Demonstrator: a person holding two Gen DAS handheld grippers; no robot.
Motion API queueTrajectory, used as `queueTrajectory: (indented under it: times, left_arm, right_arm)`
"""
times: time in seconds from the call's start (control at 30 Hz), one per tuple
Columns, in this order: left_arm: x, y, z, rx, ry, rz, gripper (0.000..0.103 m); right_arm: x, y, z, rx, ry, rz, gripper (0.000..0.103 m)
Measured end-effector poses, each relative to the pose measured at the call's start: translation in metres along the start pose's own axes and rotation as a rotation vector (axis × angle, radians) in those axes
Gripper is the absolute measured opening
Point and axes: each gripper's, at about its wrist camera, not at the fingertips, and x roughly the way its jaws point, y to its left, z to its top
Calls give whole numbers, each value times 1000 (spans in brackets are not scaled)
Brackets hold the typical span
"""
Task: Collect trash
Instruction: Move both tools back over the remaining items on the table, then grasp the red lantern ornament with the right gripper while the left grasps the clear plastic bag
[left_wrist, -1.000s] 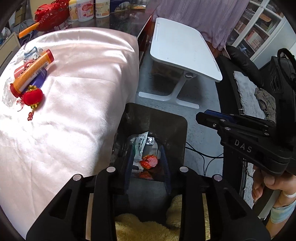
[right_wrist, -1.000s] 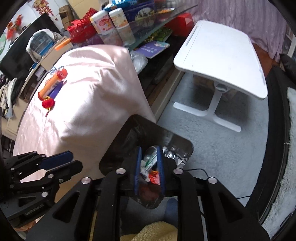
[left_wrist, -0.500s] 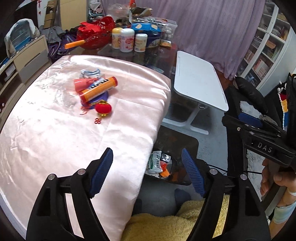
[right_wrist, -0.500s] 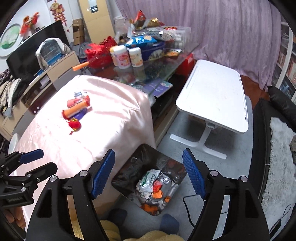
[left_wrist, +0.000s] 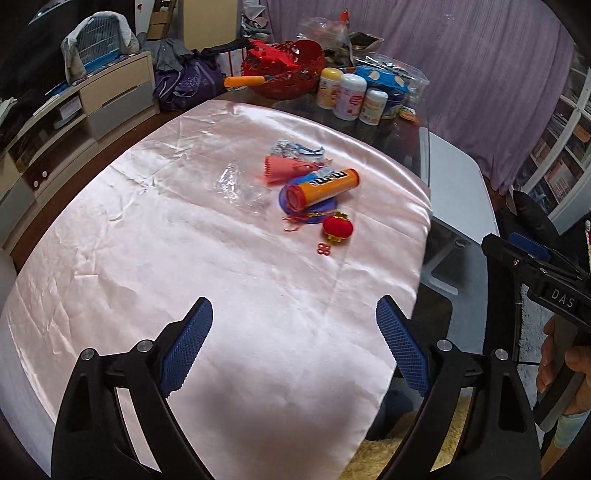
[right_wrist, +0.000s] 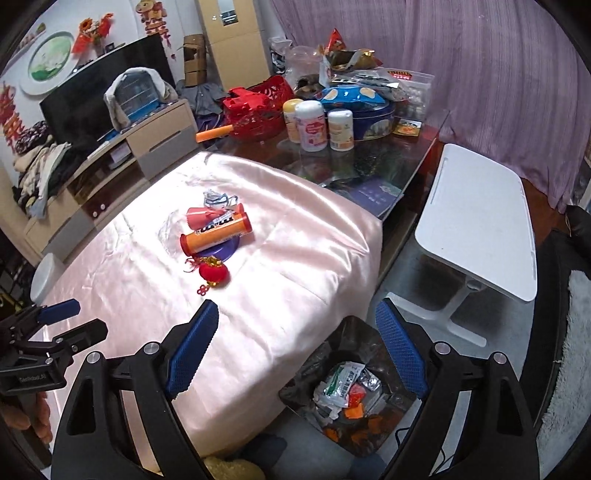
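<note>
A pile of trash lies on the pink satin tablecloth (left_wrist: 184, 277): an orange candy tube (left_wrist: 321, 186) on a purple disc (left_wrist: 317, 216), a red lantern charm (left_wrist: 338, 227), a red paper cone (left_wrist: 280, 170), clear plastic wrap (left_wrist: 236, 186) and a silver-blue wrapper (left_wrist: 295, 149). My left gripper (left_wrist: 293, 302) hovers over the cloth short of the pile, its jaws opening with nothing between them. My right gripper (right_wrist: 297, 304) hangs above the table's corner and the black-lined bin (right_wrist: 343, 332), its jaws opening and empty too. Wrappers lie in the bin. The tube (right_wrist: 216, 234) and the lantern (right_wrist: 213, 273) show here as well.
A white side table (right_wrist: 476, 218) stands right of the bin. Behind the cloth, a glass table carries jars (right_wrist: 312, 125), a blue tin (right_wrist: 369, 118) and a red basket (right_wrist: 255, 107). A TV cabinet (right_wrist: 147, 147) lines the left wall. A dark chair (left_wrist: 532, 214) stands at right.
Both grippers let go of wrappers over the bin, opened wide, rose and swung away from it toward the tabletop. The trash pile has come into fuller view.
</note>
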Motion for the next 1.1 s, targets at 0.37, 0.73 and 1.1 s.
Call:
queueTrajectory:
  times: [0.37, 0.73, 1.1]
  left_arm:
    - [44, 56, 26, -72, 32, 49, 85]
    - [96, 73, 65, -70, 35, 37, 84]
    - [141, 63, 99, -33, 37, 0, 74]
  right_arm:
    - [70, 52, 22, -69, 59, 112, 81]
    - [118, 76, 25, -94, 110, 181, 54]
    - [146, 74, 24, -103, 143, 191, 44]
